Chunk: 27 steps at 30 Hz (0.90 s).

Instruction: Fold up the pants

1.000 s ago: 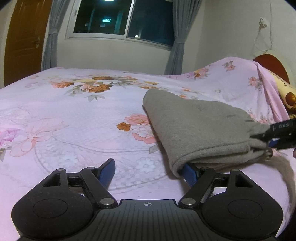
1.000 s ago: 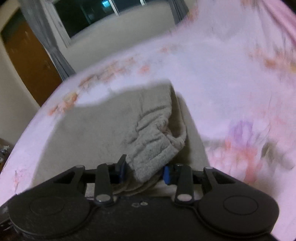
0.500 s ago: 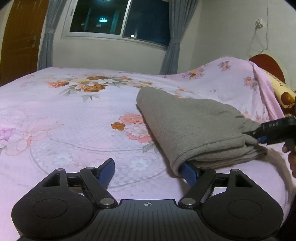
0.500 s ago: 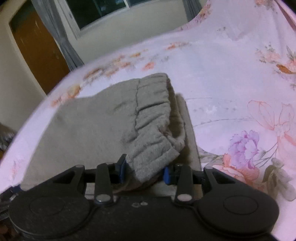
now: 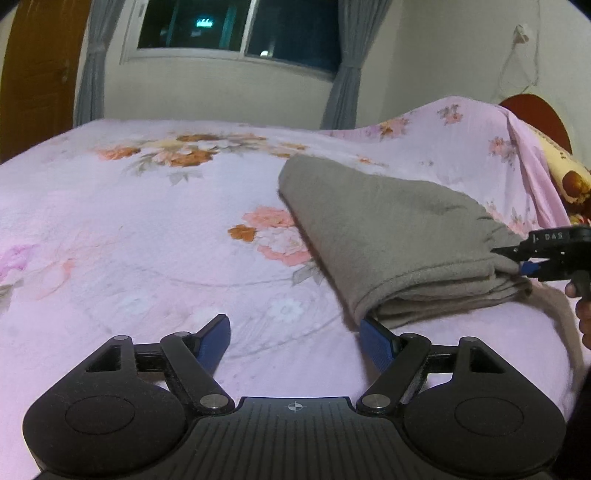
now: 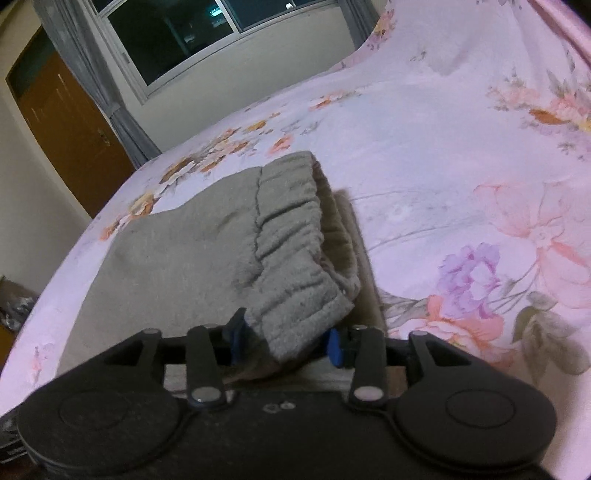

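Note:
Grey fleece pants (image 5: 391, 236) lie folded on the pink floral bed, to the right in the left wrist view. My left gripper (image 5: 293, 325) stands open just above the sheet, nothing between its pads; its right fingertip (image 5: 369, 328) sits under the fold's near corner. In the right wrist view the elastic waistband (image 6: 291, 236) lies on top of the folded pants (image 6: 177, 258). My right gripper (image 6: 285, 338) has the waistband's near corner between its jaws, which are opening and look slack on the cloth. The right gripper (image 5: 517, 258) also shows at the pants' right end.
The pink flowered bedsheet (image 5: 147, 229) spreads wide to the left and beyond the pants. A covered pillow mound (image 5: 461, 125) and a red headboard (image 5: 532, 110) rise at the right. A window (image 5: 236, 26) with grey curtains and a brown door (image 6: 70, 129) lie beyond the bed.
The right gripper's jaws have spread apart around the waistband corner, and the waistband has settled lower onto the folded pants. The left gripper has stayed in place and open.

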Motion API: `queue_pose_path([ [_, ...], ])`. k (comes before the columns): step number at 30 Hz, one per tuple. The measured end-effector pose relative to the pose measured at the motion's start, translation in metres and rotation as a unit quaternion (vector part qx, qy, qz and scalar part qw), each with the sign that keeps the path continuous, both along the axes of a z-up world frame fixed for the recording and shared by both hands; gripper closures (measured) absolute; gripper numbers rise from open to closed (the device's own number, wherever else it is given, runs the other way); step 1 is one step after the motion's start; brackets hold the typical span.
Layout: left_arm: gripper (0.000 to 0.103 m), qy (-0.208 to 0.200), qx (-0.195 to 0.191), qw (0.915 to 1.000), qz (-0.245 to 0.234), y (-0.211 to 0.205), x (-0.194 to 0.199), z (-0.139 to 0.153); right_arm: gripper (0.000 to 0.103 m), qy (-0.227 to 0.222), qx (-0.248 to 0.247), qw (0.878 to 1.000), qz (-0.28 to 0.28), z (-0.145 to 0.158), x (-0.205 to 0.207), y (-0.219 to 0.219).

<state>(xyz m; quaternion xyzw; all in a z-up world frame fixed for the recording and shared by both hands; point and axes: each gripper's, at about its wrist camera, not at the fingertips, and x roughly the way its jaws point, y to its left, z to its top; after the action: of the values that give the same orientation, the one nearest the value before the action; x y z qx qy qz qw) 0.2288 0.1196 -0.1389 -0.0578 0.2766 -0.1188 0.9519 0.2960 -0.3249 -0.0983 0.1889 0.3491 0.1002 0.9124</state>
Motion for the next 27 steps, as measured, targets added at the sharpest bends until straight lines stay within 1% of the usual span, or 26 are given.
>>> queue_pose_path([
  [2,0.026,0.006,-0.043,0.999,0.009,0.015,-0.007,0.009,0.038,-0.006,-0.02,1.0,0.003,0.008,-0.006,-0.006],
  [3,0.026,0.002,-0.061,0.9981,0.009,0.019,-0.01,0.016,0.034,-0.02,-0.033,0.999,0.001,0.013,-0.011,-0.006],
  [4,0.026,-0.002,-0.065,0.9979,0.006,0.021,-0.011,0.022,0.035,-0.042,-0.049,0.998,0.004,0.022,-0.016,-0.006],
  [5,0.026,-0.006,-0.068,0.9977,-0.001,0.019,-0.008,0.029,0.058,-0.063,-0.071,0.995,-0.004,0.03,-0.022,-0.004],
  [6,0.027,-0.008,-0.07,0.9974,-0.01,0.015,-0.004,0.035,0.071,-0.083,-0.1,0.991,-0.014,0.039,-0.025,0.0],
  [7,0.029,-0.011,-0.073,0.9971,-0.02,0.008,0.002,0.041,0.08,-0.102,-0.119,0.988,-0.016,0.049,-0.025,0.005],
  [8,0.051,-0.016,-0.074,0.9966,-0.03,-0.002,0.009,0.047,0.084,-0.115,-0.122,0.986,-0.012,0.054,-0.024,0.008],
  [9,0.071,-0.015,-0.078,0.9958,-0.046,-0.013,0.017,0.051,0.085,-0.125,-0.124,0.984,-0.001,0.059,-0.021,0.013],
  [10,0.073,-0.008,-0.081,0.9946,-0.064,-0.026,0.028,0.053,0.086,-0.127,-0.131,0.983,0.015,0.062,-0.016,0.02],
  [12,0.073,-0.008,-0.073,0.9935,-0.087,-0.048,0.038,0.05,0.086,-0.122,-0.147,0.981,0.042,0.058,-0.01,0.032],
  [13,0.073,0.001,-0.063,0.9937,-0.093,-0.057,0.039,0.045,0.086,-0.109,-0.158,0.98,0.055,0.051,-0.005,0.037],
  [14,0.073,0.024,-0.048,0.9943,-0.092,-0.066,0.043,0.033,0.089,-0.079,-0.174,0.979,0.065,0.04,0.0,0.04],
  [15,0.073,0.038,-0.049,0.9939,-0.091,-0.069,0.045,0.023,0.089,-0.049,-0.186,0.979,0.068,0.025,0.006,0.04],
  [16,0.073,0.039,-0.068,0.9928,-0.091,-0.066,0.044,0.014,0.09,-0.044,-0.176,0.981,0.068,0.014,0.006,0.034],
  [17,0.073,0.04,-0.084,0.9919,-0.087,-0.062,0.044,0.012,0.09,-0.05,-0.161,0.983,0.069,0.013,0.004,0.028],
  [19,0.073,0.048,-0.105,0.9901,-0.08,-0.055,0.047,0.021,0.09,-0.04,-0.147,0.986,0.069,0.021,0.006,0.024],
  [20,0.073,0.038,-0.11,0.9903,-0.076,-0.052,0.048,0.028,0.09,-0.039,-0.139,0.987,0.066,0.028,0.008,0.024],
  [21,0.073,0.025,-0.111,0.9906,-0.076,-0.05,0.049,0.034,0.088,-0.05,-0.132,0.988,0.067,0.037,0.008,0.024],
  [23,0.073,0.006,-0.103,0.9921,-0.072,-0.049,0.061,0.047,0.084,-0.077,-0.136,0.985,0.066,0.049,0.011,0.027],
  [26,0.073,-0.004,-0.09,0.9938,-0.066,-0.055,0.095,0.061,0.083,-0.084,-0.131,0.986,0.056,0.058,0.034,0.03],
  [27,0.073,0.002,-0.084,0.9943,-0.067,-0.059,0.108,0.063,0.083,-0.085,-0.131,0.986,0.054,0.059,0.042,0.031],
])
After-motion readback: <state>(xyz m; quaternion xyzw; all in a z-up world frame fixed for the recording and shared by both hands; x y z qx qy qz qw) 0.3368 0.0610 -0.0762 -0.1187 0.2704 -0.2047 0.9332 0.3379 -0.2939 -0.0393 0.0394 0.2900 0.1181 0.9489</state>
